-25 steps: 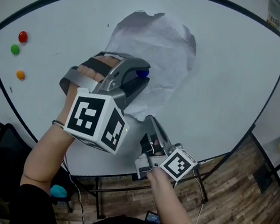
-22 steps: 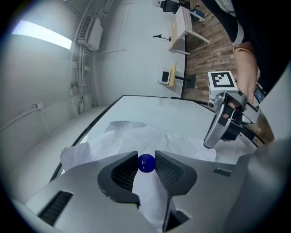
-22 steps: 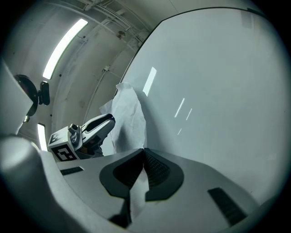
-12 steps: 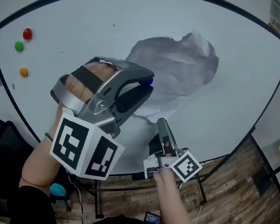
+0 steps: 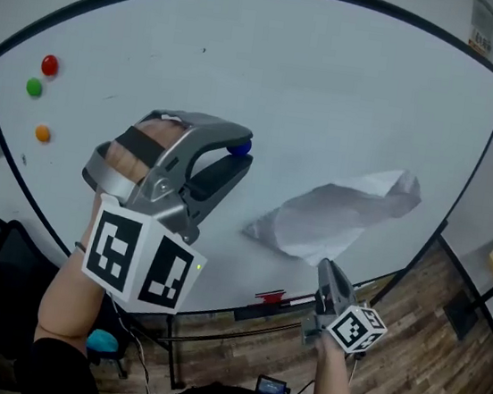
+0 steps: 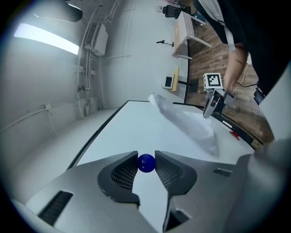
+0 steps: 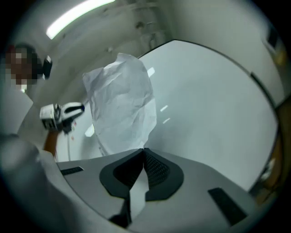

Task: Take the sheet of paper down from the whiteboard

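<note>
- sheet of paper [image 5: 333,223]: white and crumpled, held out in front of the lower right part of the whiteboard [image 5: 334,77], with one corner pinched in the right gripper [image 7: 143,150].
- right gripper: its jaws are closed together on that corner. the rest of the sheet rises free from the jaw tips, with the whiteboard behind it. in the head view this gripper sits just below the whiteboard's bottom edge, toward its right end.
- left gripper [image 6: 146,158]: its jaws are clamped on a small blue magnet [image 6: 146,164], one pad touching each side of the ball. it is in front of the middle of the whiteboard, left of the sheet and apart from it. whether the magnet touches the whiteboard cannot be told.
- near the whiteboard's left edge sit a red magnet [image 5: 49,65], a green magnet [image 5: 34,88] and an orange magnet [image 5: 42,132], one under the other, well apart from the sheet.
- a small red object [image 5: 270,295] lies on the ledge at the whiteboard's bottom edge, below the sheet. it is too small to identify.
- a wooden floor [image 5: 416,349] shows below the whiteboard.
</note>
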The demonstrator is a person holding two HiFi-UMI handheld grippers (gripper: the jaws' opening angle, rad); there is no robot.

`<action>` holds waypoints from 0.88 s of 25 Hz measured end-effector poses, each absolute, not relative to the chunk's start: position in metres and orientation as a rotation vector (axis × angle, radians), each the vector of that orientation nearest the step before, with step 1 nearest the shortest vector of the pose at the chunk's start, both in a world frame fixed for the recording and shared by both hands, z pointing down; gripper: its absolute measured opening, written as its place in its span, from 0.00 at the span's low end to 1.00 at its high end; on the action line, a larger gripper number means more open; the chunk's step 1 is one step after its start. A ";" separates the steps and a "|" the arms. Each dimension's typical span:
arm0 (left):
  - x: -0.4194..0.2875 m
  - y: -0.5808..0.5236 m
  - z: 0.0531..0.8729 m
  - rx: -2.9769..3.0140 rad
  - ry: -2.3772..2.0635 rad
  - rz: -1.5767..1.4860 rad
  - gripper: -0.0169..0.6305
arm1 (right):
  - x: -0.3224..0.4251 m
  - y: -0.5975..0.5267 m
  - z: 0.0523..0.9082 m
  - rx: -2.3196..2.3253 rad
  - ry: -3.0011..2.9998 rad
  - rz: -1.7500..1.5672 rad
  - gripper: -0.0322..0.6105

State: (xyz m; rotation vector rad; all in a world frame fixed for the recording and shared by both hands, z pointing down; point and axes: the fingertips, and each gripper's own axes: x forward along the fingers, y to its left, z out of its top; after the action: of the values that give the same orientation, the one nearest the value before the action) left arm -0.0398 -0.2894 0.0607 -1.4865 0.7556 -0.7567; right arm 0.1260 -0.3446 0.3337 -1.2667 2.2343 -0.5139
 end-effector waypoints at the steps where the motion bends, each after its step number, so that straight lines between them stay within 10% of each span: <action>1: -0.045 -0.292 0.065 -1.493 0.760 -0.769 0.23 | 0.149 -0.337 0.361 -1.418 2.295 -0.464 0.08; 8: -0.036 -0.311 0.079 -1.545 0.741 -0.733 0.23 | 0.254 -0.253 0.380 -1.747 2.358 -0.226 0.08; 22: -0.012 -0.327 0.090 -1.532 0.716 -0.774 0.23 | 0.174 -0.245 0.314 -1.526 2.574 0.057 0.08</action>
State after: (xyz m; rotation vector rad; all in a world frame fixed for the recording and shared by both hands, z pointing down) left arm -0.0122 -0.3271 0.0904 -1.5317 0.7159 -0.7743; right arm 0.1743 -0.2454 0.3136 -1.5261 2.5744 0.0565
